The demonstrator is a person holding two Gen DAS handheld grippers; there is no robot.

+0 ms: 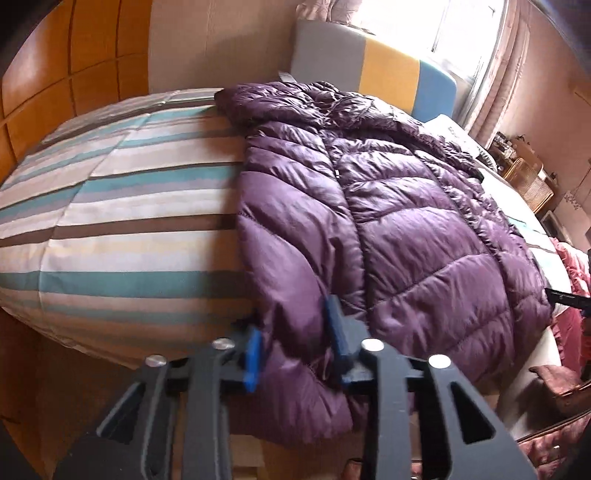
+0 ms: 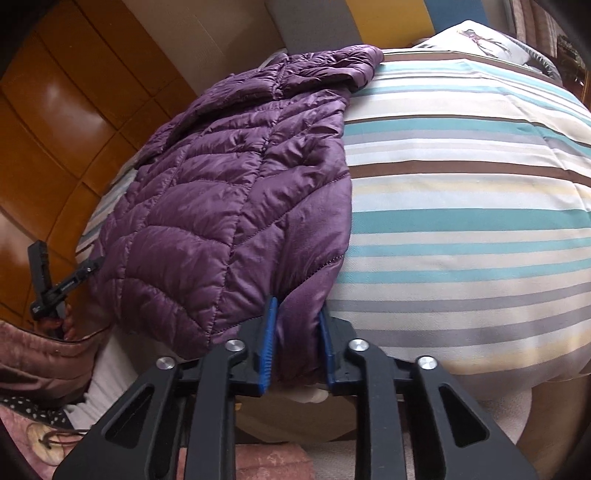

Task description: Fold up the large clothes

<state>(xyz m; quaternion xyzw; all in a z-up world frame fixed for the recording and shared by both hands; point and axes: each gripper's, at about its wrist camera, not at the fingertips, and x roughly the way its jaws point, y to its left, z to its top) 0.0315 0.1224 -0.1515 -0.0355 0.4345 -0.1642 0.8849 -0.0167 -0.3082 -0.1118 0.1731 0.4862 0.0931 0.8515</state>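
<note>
On striped bed (image 2: 461,221): purple quilted puffer jacket (image 2: 221,206), flat.

Striped duvet (image 1: 122,206); colour-block headboard (image 1: 373,62); wooden wardrobe (image 2: 55,122).

A home bedroom: a bed (image 1: 110,229) under a striped cover, padded headboard (image 1: 369,62), wooden wardrobe (image 1: 74,74), curtained window (image 1: 465,33).

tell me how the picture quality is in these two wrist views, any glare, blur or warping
Left wrist view: the window is blown out white, the purple jacket is slightly soft with motion blur, and fisheye bulges the striped bedspread. Right wrist view: sharper and evenly lit, the same barrel bulge, with bright sheen on the wooden wardrobe.
</note>
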